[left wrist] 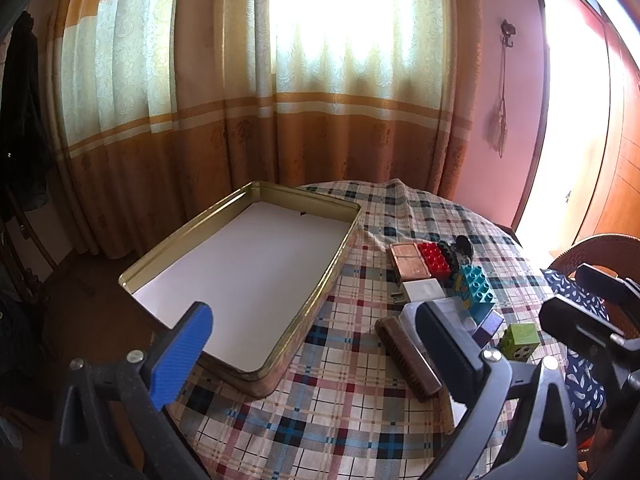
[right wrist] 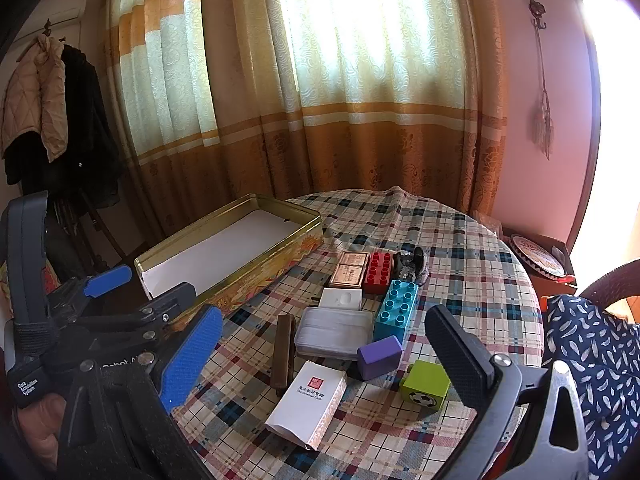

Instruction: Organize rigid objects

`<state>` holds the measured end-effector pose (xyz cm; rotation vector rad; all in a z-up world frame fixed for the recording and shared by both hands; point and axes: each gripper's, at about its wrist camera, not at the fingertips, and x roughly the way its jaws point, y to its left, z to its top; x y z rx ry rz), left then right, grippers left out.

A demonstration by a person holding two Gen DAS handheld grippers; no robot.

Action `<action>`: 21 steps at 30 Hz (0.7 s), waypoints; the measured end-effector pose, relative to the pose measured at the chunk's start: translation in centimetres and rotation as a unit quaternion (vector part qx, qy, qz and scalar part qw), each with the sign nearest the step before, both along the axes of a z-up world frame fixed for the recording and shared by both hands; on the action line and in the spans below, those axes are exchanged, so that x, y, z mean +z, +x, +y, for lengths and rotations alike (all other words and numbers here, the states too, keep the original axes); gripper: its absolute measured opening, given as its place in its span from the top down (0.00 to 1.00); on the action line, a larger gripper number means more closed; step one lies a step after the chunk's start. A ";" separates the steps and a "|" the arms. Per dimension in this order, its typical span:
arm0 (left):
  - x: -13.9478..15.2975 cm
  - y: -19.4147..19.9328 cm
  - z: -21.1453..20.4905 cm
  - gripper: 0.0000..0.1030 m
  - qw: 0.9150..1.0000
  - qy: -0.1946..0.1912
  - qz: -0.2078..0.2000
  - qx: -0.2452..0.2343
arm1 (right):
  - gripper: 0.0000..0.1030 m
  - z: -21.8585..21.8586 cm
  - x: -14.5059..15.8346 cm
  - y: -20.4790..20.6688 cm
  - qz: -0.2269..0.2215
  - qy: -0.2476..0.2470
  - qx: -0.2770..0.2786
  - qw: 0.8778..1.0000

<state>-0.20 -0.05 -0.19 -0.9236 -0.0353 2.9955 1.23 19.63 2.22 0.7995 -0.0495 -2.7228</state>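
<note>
An open gold tin (left wrist: pixel 344 256) (right wrist: pixel 248 268) with a white lining lies on the left of the plaid table; nothing is in it. To its right lie a copper box (right wrist: pixel 349 270), red brick (right wrist: pixel 378 273), teal brick (right wrist: pixel 397 309), white box (right wrist: pixel 341 299), clear case (right wrist: pixel 333 332), brown bar (right wrist: pixel 285 350), purple block (right wrist: pixel 379 357), green cube (right wrist: pixel 425 385) and a white card box (right wrist: pixel 308 402). My left gripper (left wrist: pixel 316 354) is open over the tin's near corner. My right gripper (right wrist: pixel 328 364) is open and empty above the pile.
The round table (right wrist: pixel 472 280) wears a plaid cloth and ends close to the curtains (right wrist: pixel 320 120). A chair with a patterned blue cushion (right wrist: pixel 592 360) stands at the right. Coats (right wrist: pixel 52 120) hang at the left. A dark small object (right wrist: pixel 414 262) lies behind the bricks.
</note>
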 end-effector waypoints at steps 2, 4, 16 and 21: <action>0.0 0.0 0.0 0.00 1.000 0.000 0.000 0.000 | 0.01 0.0 0.0 0.0 0.000 -0.001 0.000 1.000; 0.0 0.0 0.0 0.00 1.000 0.000 0.000 0.000 | 0.01 0.0 -0.1 0.0 0.000 -0.001 0.000 1.000; 0.0 0.0 -0.2 0.00 1.000 0.000 0.000 0.001 | 0.01 -0.2 -0.4 0.0 -0.002 0.000 0.001 1.000; -0.1 -0.2 -0.4 0.00 1.000 0.000 -0.002 0.003 | 0.01 -0.4 -0.6 -0.1 -0.006 0.003 0.002 1.000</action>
